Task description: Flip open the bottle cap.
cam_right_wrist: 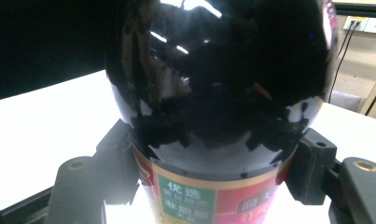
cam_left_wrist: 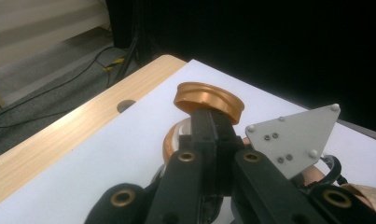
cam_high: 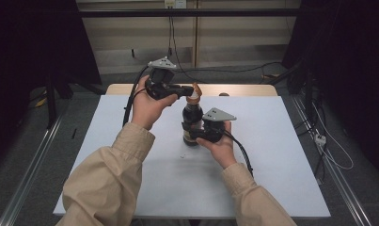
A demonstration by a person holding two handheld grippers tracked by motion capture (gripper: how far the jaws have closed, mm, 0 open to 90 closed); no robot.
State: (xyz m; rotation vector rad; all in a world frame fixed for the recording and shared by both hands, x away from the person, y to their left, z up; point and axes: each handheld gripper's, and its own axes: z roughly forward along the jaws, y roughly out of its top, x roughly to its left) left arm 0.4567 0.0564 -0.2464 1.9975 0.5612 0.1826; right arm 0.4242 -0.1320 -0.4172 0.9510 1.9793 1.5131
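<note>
In the high view, a dark glossy bottle [cam_high: 192, 123] is seen standing at the centre of the white counter [cam_high: 281, 155]. The right gripper [cam_high: 200, 135], held level by a hand entering from the lower right, is closed on the bottle's lower body. The left gripper [cam_high: 191, 92], raised in the upper centre and pointed rightward, is closed on the copper cap [cam_high: 194, 97].

In the left gripper view, the jaws are seen pressed together on the edge of the round, ridged cap [cam_left_wrist: 209, 101], at mid-frame.

In the right gripper view, the bottle [cam_right_wrist: 218, 88] is seen clamped between the jaws; a red, green and gold label [cam_right_wrist: 199, 198] lies at the lower centre.
</note>
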